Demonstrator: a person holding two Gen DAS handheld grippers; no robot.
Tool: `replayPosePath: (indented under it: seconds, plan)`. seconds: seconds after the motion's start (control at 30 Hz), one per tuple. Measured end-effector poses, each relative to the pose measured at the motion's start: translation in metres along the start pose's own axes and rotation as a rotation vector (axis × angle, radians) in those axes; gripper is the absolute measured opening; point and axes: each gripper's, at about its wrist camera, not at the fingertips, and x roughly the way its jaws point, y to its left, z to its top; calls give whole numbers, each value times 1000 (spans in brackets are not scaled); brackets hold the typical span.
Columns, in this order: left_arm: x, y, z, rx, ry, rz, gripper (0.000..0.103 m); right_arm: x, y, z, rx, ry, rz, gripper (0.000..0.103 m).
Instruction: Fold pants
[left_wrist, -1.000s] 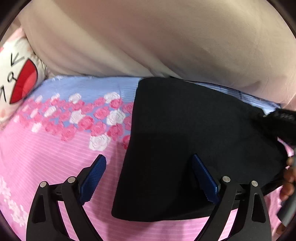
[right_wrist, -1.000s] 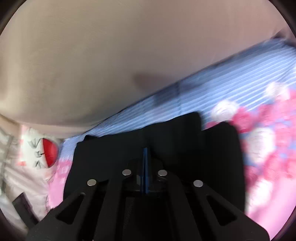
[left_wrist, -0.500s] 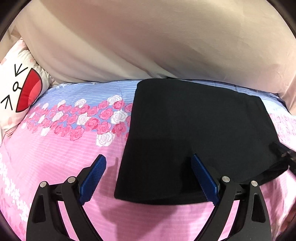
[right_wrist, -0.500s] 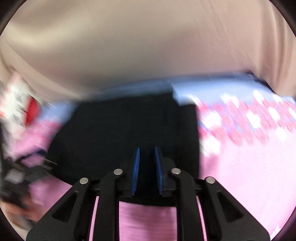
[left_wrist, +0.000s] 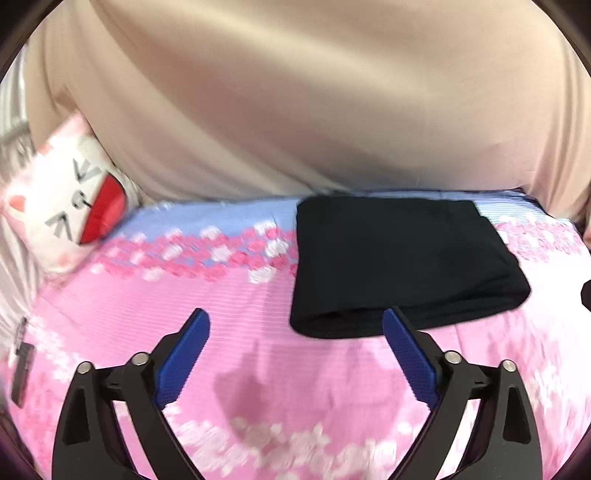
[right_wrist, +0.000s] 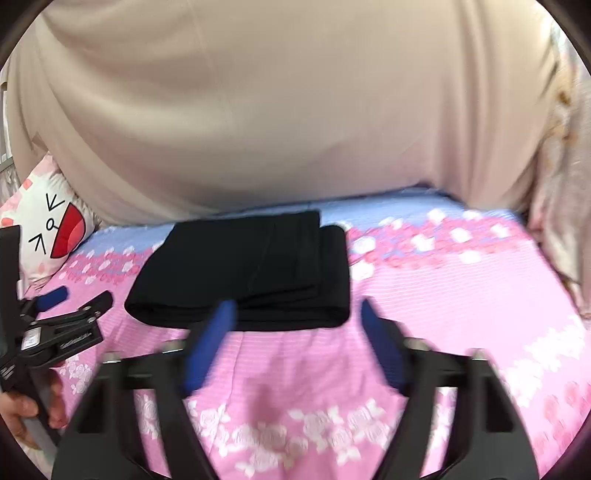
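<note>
Two hand-held grippers, left (left_wrist: 295, 325) released, right (right_wrist: 297, 314) opening, empty, folded pants (right_wrist: 251, 269) just beyond both

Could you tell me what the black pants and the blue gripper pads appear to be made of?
Black pants: soft matte fabric, probably a smooth knit or woven; they fold into flat limp layers without shine. Blue pads on the left gripper: likely rubber or moulded plastic, judging by the fine ribbed texture.

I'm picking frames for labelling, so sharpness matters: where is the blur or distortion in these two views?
Left wrist view: the black pants and the left gripper read fairly sharp; the pink bedspread and cat pillow smear.
Right wrist view: the right gripper is motion-blurred, its jaws opening, nothing between them.
Both: fisheye bending, dark corners.
</note>
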Motion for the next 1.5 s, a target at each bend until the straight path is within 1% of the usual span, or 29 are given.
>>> replayPosePath:
  seconds: [0.03,0.07,0.1,0.13,0.2,0.27,0.33,0.43,0.6,0.67,0.7,0.8,1.0,1.1,1.3,1.5]
  plan:
    - [-15,0,-3,5,-21,-1,95,-9,3,0,-9,-15,-21,87]
    - [-25,0,-5,9,-36,-10,95,-17,5,-2,-15,-28,-40,88]
    - [-38,-1,-8,13,-53,-28,96,-25,7,-5,-13,-39,-51,90]
    - [-47,-2,-11,14,-59,-34,97,-32,8,-5,-7,-43,-52,92]
    - [-61,-5,-16,15,-63,-51,97,-42,7,-7,19,-53,-47,92]
    - [-70,-9,-21,15,-64,-67,97,-50,8,-8,38,-60,-49,92]
    - [-77,-12,-26,10,-62,-70,97,-59,6,-10,58,-72,-41,92]
    - [-85,-15,-31,10,-67,-78,97,-66,6,-11,67,-74,-51,93]
    - [-95,-17,-34,17,-79,-73,97,-75,5,-15,77,-76,-51,93]
    - [-99,-16,-34,12,-90,-72,97,-77,5,-15,76,-75,-51,95]
    - [-101,-16,-34,10,-93,-78,97,-78,6,-15,75,-77,-51,97]
    - [-102,-16,-35,6,-84,-93,97,-79,7,-16,65,-78,-48,97]
    - [-97,-14,-37,12,-81,-46,97,-78,10,-16,62,-75,-48,97]
    - [-94,-12,-37,8,-72,-39,97,-78,9,-16,59,-75,-48,97]
    - [-89,-8,-35,-6,-57,-60,97,-76,11,-17,61,-71,-51,97]
    - [-89,-6,-35,-1,-58,-65,97,-76,12,-18,62,-70,-58,97]
